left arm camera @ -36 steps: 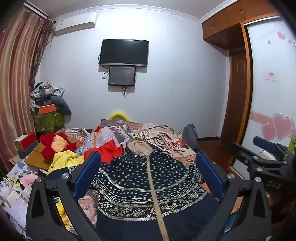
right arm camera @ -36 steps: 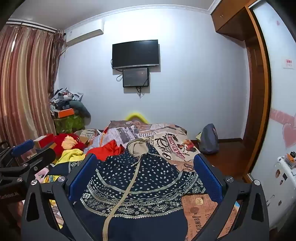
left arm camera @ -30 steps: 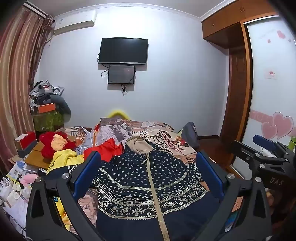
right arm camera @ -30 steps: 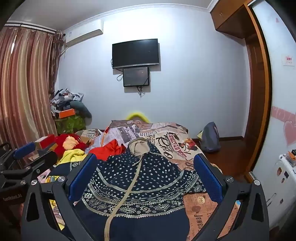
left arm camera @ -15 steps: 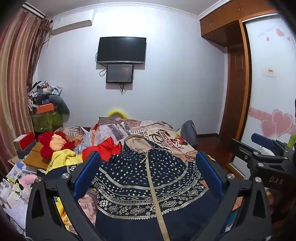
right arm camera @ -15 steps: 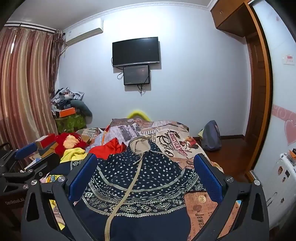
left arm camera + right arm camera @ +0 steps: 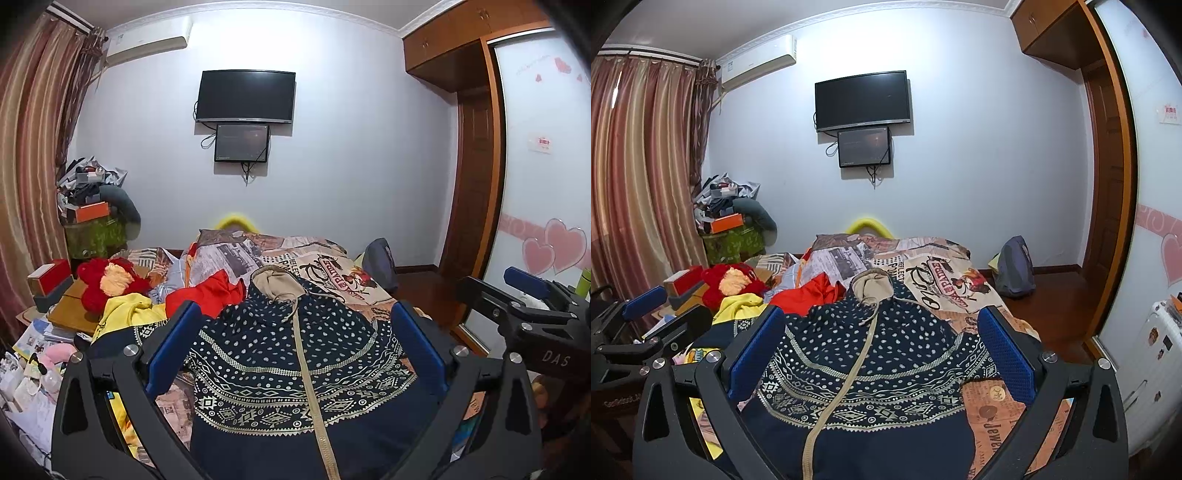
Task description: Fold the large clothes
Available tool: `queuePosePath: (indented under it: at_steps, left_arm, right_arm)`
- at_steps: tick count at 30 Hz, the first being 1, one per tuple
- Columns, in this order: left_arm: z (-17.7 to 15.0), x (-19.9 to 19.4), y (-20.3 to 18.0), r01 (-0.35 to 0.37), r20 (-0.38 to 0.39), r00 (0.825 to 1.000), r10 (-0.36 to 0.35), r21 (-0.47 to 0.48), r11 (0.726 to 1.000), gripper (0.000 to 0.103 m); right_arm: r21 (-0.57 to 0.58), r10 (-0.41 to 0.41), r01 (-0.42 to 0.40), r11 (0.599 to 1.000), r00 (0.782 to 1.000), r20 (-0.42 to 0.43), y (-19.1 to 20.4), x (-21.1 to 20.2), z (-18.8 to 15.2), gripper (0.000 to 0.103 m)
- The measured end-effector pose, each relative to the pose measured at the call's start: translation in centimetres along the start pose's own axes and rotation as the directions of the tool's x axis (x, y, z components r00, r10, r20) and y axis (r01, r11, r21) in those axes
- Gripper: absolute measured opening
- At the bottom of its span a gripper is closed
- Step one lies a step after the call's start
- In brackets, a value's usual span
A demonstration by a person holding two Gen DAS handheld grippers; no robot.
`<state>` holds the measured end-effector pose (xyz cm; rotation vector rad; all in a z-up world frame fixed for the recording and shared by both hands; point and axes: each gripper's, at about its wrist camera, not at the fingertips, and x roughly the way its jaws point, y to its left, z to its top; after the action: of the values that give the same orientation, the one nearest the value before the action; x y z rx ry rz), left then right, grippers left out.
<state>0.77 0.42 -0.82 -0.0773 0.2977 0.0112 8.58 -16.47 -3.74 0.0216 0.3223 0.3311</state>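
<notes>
A navy zip hoodie with white dots and beige pattern bands lies spread flat on the bed, its beige hood at the far end and the zip running toward me. It also shows in the right wrist view. My left gripper is open and empty, held above the hoodie's near part. My right gripper is open and empty too, beside it on the right. Each gripper shows in the other's view: the right one and the left one.
A printed bedspread covers the bed. Red and yellow clothes lie left of the hoodie. A red plush toy, boxes and clutter fill the left side. A backpack sits on the floor at right, by a wardrobe.
Both grippers have tilted slightly, so the room has shifted a little in view. Both stay open above the hoodie, which has not moved.
</notes>
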Motion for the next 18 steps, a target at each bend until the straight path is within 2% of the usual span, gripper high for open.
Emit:
queuePosePath:
  at_steps: [18]
  left_arm:
    - [-0.17,0.13,0.07,-0.006,-0.006,1.000,0.006,-0.003,1.000,0.103]
  right_arm:
    - [0.005,0.003,-0.003,1.000,1.000,-0.006,0.13,-0.06,-0.01,0.103]
